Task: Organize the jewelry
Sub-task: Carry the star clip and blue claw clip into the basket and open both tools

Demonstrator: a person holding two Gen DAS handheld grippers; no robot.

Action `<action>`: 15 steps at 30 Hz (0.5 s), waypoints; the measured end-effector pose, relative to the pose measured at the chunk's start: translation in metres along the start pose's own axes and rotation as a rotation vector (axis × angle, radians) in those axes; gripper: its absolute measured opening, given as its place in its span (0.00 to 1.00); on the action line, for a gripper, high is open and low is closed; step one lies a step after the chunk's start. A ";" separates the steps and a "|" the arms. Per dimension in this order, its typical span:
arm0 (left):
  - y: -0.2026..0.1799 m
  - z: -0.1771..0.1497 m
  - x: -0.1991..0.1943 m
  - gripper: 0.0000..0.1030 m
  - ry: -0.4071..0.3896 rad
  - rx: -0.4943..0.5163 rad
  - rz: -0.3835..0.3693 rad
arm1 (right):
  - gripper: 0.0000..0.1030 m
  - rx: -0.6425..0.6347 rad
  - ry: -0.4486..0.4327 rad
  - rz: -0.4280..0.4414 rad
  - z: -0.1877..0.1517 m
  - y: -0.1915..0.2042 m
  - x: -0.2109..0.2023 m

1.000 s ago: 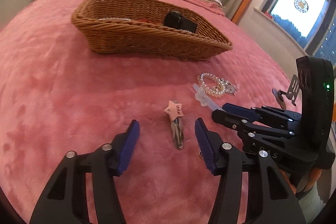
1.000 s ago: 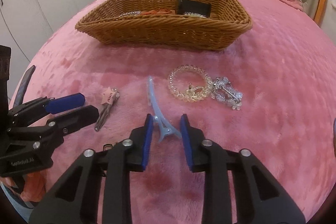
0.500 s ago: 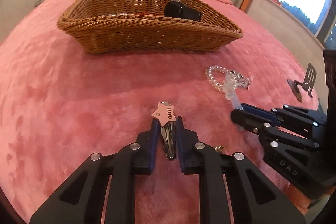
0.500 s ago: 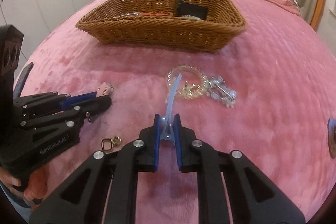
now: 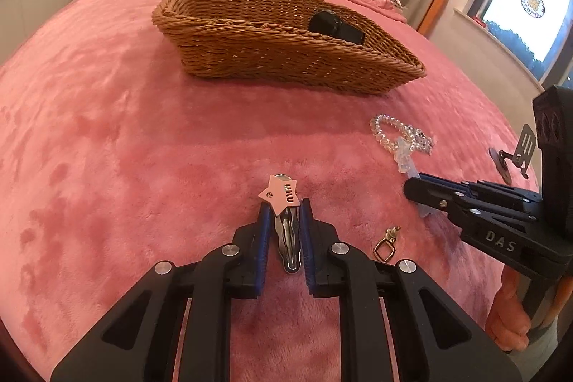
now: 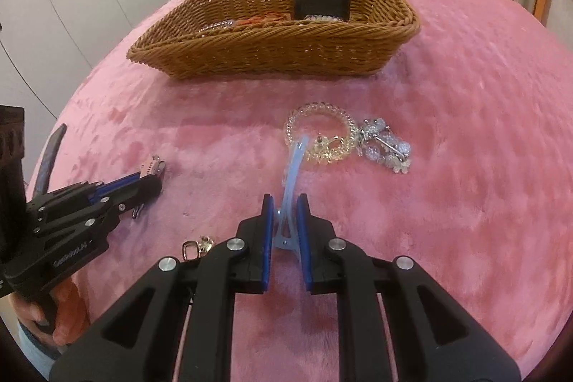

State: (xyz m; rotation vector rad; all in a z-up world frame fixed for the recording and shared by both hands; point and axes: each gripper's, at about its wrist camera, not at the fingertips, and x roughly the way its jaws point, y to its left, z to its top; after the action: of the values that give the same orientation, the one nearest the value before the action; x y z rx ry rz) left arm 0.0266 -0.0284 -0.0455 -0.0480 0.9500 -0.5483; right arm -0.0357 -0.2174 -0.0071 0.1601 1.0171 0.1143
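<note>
While both grippers pinched clips lengthwise, the left gripper (image 5: 283,221) on a pink star-topped metal hair clip (image 5: 284,213) and the right gripper (image 6: 285,213) on a translucent blue plastic clip (image 6: 290,181), the brown woven wicker basket (image 6: 286,54) lay straight ahead, beyond both.

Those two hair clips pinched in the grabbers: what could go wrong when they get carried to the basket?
The blue clip has its tip lying over the clear coil bracelet, so lifting might drag it. The star clip is pinched only by its thin metal edges in the left gripper and could slip.

Bright window (image 5: 526,24) glare at right; soft, fisheye-warped edges.
</note>
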 end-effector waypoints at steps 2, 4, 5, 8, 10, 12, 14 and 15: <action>0.001 0.000 -0.001 0.14 -0.002 0.001 -0.003 | 0.12 -0.002 0.001 -0.011 0.000 0.002 0.004; 0.001 0.000 -0.003 0.14 -0.006 -0.001 -0.007 | 0.09 -0.027 -0.006 -0.036 0.000 0.007 0.002; 0.001 0.000 -0.004 0.14 -0.010 -0.001 -0.010 | 0.09 -0.048 -0.013 -0.054 -0.001 0.011 -0.001; -0.001 0.000 -0.017 0.14 -0.052 0.010 -0.027 | 0.09 -0.082 -0.051 -0.057 -0.003 0.020 -0.013; -0.003 0.004 -0.031 0.14 -0.086 0.016 -0.030 | 0.09 -0.091 -0.084 -0.060 0.000 0.024 -0.025; -0.008 0.011 -0.048 0.14 -0.135 0.035 -0.025 | 0.09 -0.091 -0.122 -0.047 0.006 0.026 -0.040; -0.014 0.020 -0.064 0.14 -0.179 0.054 -0.022 | 0.09 -0.090 -0.169 -0.037 0.016 0.028 -0.056; -0.016 0.026 -0.071 0.14 -0.200 0.064 -0.019 | 0.09 -0.092 -0.202 -0.030 0.026 0.030 -0.067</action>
State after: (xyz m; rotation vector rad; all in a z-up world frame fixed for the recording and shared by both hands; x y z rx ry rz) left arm 0.0077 -0.0144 0.0276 -0.0535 0.7375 -0.5798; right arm -0.0494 -0.2018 0.0677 0.0710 0.8108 0.1148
